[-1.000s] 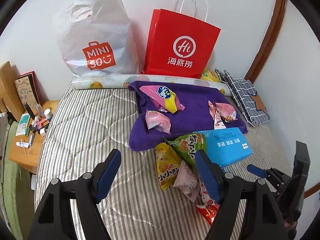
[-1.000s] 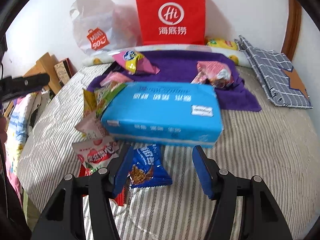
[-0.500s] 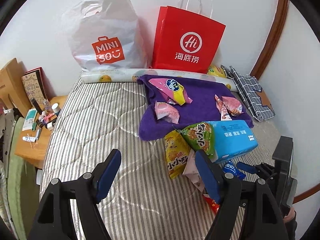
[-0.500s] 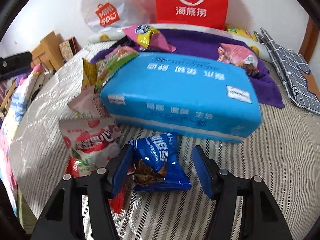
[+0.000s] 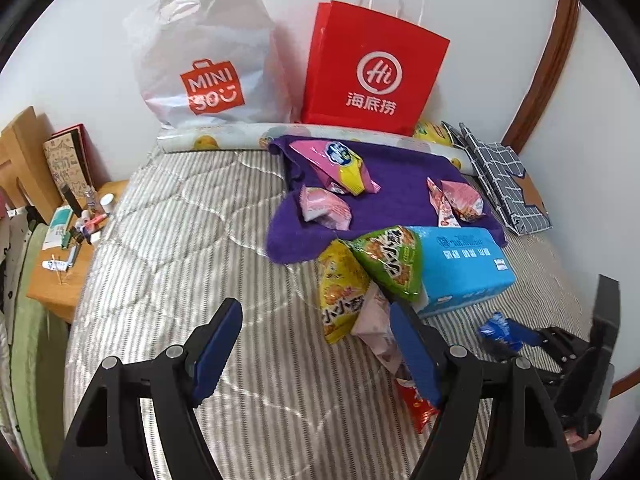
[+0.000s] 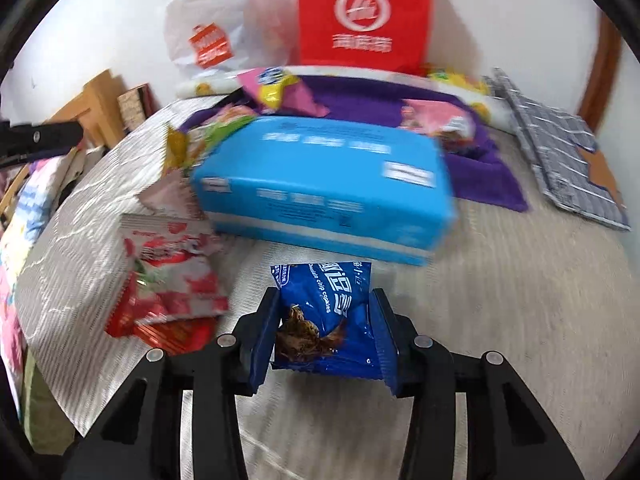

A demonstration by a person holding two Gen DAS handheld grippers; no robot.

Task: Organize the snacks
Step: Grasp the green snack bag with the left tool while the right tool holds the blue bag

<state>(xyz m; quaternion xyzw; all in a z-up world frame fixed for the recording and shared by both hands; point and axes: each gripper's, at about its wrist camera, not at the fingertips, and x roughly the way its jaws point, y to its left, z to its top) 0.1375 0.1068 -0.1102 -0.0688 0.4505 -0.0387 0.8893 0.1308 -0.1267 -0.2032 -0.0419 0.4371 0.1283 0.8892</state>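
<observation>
A small blue cookie packet (image 6: 324, 320) lies on the striped mattress (image 6: 500, 320) in front of a blue tissue pack (image 6: 320, 184). My right gripper (image 6: 325, 300) has its jaws closing on that packet, and both pads touch its sides. In the left wrist view the same packet (image 5: 496, 330) shows at the right gripper's tips. My left gripper (image 5: 314, 311) hovers open over the mattress with nothing between its fingers. Just past it lie a yellow packet (image 5: 342, 300) and a green packet (image 5: 390, 262).
Pink snack packets (image 5: 328, 210) lie on a purple towel (image 5: 400, 200). A red-and-white packet (image 6: 168, 276) lies left of the right gripper. A red paper bag (image 5: 372, 72) and a white plastic bag (image 5: 208, 60) lean on the wall. A cluttered wooden nightstand (image 5: 60, 276) stands at the left.
My right gripper moved forward and down over the blue cookie packet, and its jaws narrowed onto it. The left gripper stayed open and nearly still.
</observation>
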